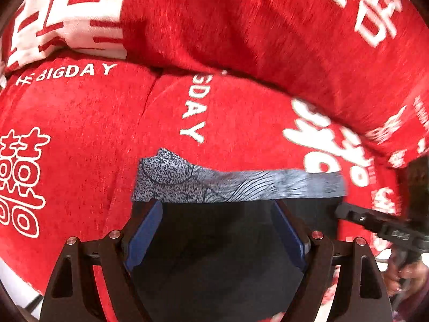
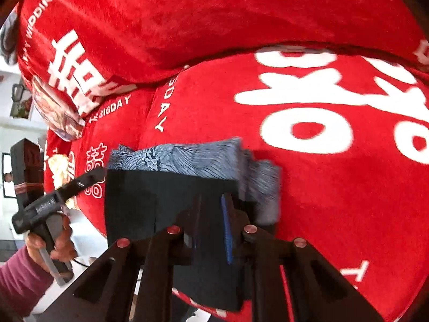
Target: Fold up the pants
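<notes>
Pants (image 2: 171, 193): soft, limp, light; right claw (image 2: 211, 214) pinching folded edge, left claw (image 1: 214, 214) spread; grip corners.

Red sofa seat (image 1: 88, 139) with white BIGDAY lettering, dark pants (image 1: 214, 255) with grey patterned lining lying folded on it

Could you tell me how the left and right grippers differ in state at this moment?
The left gripper has its jaws spread wide over the dark pants, while the right gripper has its jaws closed on the pants' edge. The left sits centred on the fabric; the right is at its side near the grey patterned band. Both have blue pads.
</notes>
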{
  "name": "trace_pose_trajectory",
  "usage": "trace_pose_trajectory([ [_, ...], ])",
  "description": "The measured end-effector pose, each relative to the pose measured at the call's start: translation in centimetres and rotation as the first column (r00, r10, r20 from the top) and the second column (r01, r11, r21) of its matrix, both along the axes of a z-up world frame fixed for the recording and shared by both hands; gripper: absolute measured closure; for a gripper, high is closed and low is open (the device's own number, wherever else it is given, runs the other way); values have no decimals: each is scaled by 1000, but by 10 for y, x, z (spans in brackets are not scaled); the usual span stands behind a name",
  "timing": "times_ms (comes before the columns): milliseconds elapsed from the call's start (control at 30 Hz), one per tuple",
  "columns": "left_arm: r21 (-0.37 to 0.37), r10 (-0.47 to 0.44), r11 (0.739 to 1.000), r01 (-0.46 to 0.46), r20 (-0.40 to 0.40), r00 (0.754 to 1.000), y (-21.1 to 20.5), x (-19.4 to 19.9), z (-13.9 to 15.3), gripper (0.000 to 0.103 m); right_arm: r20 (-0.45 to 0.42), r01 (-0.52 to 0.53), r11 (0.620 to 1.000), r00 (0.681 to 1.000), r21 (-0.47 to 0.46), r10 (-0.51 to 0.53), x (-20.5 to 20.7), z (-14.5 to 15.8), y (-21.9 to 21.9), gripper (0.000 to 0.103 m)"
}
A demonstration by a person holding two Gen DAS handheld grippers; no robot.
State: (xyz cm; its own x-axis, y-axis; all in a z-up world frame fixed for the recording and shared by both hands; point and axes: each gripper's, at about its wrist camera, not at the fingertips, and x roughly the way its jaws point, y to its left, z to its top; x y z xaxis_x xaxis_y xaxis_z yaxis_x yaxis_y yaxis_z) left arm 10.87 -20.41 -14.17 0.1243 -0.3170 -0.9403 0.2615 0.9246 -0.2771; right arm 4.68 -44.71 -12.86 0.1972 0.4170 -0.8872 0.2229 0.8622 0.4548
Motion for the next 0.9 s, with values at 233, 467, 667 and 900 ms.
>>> trace_pose_trajectory([
  [233, 131, 13, 991, -15, 12, 1000, 17, -2, -16, 19, -55, 44, 999, 998, -6, -44, 18, -34, 4, 101],
  [467, 277, 2, 961, -12, 35, 999, 30, -31, 11, 19, -102, 6, 996, 995, -86, -15, 5, -12, 8, 87],
  [667, 331, -8, 944, 7, 2, 1000, 39, -74, 36, 19, -191, -46, 994, 981, -99, 26, -38, 6, 18, 53],
  [900, 336, 1, 942, 3, -14, 1000, 46, -111, 64, 0, -256, -81, 993, 965, -90, 55, -71, 29, 39, 48],
])
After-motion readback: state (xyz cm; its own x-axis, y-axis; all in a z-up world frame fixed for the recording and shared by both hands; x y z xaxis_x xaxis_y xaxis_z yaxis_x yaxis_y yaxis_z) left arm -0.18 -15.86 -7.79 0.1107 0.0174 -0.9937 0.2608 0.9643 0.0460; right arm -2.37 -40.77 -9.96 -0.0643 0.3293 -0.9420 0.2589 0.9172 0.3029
